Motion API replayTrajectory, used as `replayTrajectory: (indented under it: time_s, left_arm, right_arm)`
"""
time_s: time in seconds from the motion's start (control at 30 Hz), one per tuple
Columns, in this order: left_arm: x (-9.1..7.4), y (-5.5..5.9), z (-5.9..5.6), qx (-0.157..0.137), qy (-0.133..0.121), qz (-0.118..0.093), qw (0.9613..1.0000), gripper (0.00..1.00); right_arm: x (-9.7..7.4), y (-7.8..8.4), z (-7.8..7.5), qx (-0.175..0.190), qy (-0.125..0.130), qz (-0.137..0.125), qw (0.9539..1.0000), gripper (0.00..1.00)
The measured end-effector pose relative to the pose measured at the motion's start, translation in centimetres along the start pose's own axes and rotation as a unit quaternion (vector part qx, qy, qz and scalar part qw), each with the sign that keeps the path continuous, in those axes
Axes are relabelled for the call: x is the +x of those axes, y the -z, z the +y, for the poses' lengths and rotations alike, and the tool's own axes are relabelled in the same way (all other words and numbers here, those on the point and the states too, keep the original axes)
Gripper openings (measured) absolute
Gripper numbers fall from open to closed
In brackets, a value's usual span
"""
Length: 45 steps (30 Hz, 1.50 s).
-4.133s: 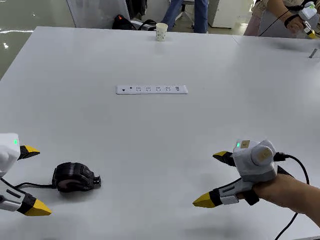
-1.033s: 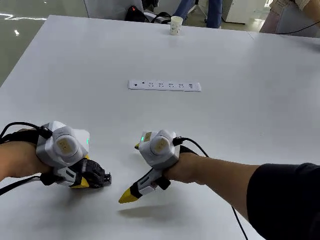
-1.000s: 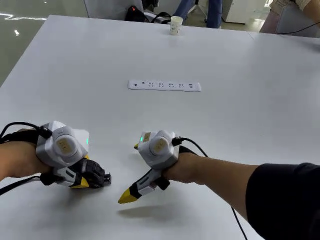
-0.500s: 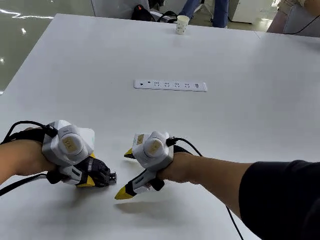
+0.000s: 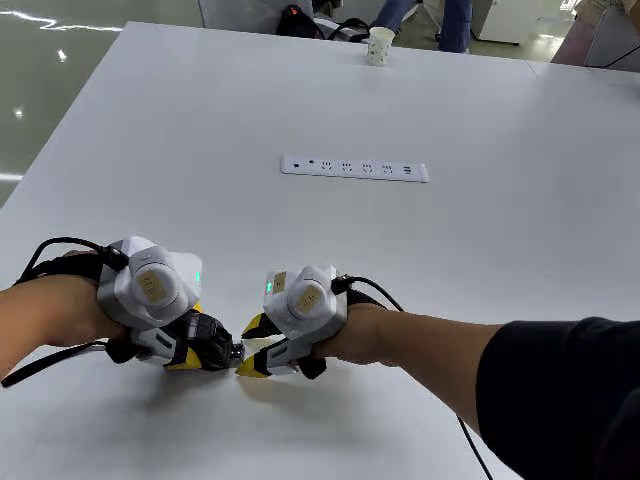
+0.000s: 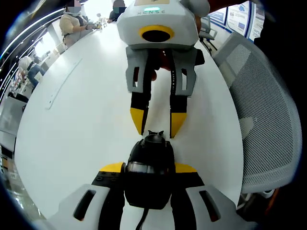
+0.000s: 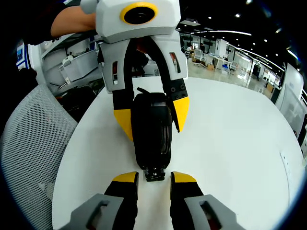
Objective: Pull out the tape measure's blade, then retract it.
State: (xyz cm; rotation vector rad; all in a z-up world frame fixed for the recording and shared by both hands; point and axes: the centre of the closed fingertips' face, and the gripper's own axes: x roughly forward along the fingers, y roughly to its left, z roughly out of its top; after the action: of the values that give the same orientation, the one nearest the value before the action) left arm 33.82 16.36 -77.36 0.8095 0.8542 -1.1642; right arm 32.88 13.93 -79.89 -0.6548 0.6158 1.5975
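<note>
A wide white worktop [image 5: 300, 100] runs away from the person, with a power strip [image 5: 354, 168] well beyond both tools and a paper cup [image 5: 379, 45] farther off at the far edge. The left tool [image 6: 148, 168] is clamped on the black tape measure [image 7: 152, 134], its yellow tips pressed against the case's two flanks, holding it low over the worktop. The case's mouth points straight at the right tool [image 7: 154, 178]. That tool's jaws stand slightly apart, one on each side of the blade hook [image 6: 154, 136], with a thin gap showing on both sides.

The step in hand looks like the approach to the first pull: no blade is drawn out yet. Next, the right tool would need to close squarely on the small hook, then draw away in line with the case's mouth while the left tool holds firm.
</note>
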Motion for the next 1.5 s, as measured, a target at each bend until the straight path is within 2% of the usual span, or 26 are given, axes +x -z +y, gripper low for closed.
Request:
replayTrajectory:
  time_s: [0.17, 0.23, 0.47, 0.6, 1.0, 1.5]
  left_arm:
    - [0.1, 0.0, 0.2, 0.001, 0.001, 0.000, 1.0000, 0.31]
    - [0.1, 0.1, 0.2, 0.002, 0.002, -0.001, 1.0000, 0.31]
    - [0.2, 0.1, 0.3, 0.002, 0.002, -0.003, 1.0000, 0.31]
    - [0.3, 0.1, 0.4, 0.003, 0.002, -0.006, 1.0000, 0.31]
    - [0.3, 0.0, 0.1, 0.017, 0.006, 0.002, 0.9998, 0.31]
    - [0.3, 0.0, 0.2, 0.007, 0.000, -0.003, 1.0000, 0.31]
  right_arm:
    - [0.4, -0.5, 0.0, 0.001, -0.007, 0.000, 1.0000, 0.14]
    - [0.4, -0.2, -0.2, -0.016, -0.005, 0.009, 0.9998, 0.12]
    - [1.0, 0.3, 0.0, -0.020, -0.007, 0.029, 0.9993, 0.12]
    - [1.0, 0.4, -0.1, 0.001, -0.013, 0.022, 0.9997, 0.11]
    - [0.5, 0.7, 0.3, -0.009, -0.018, 0.034, 0.9992, 0.09]
    - [-0.1, 1.2, 0.1, 0.003, -0.013, 0.044, 0.9989, 0.10]
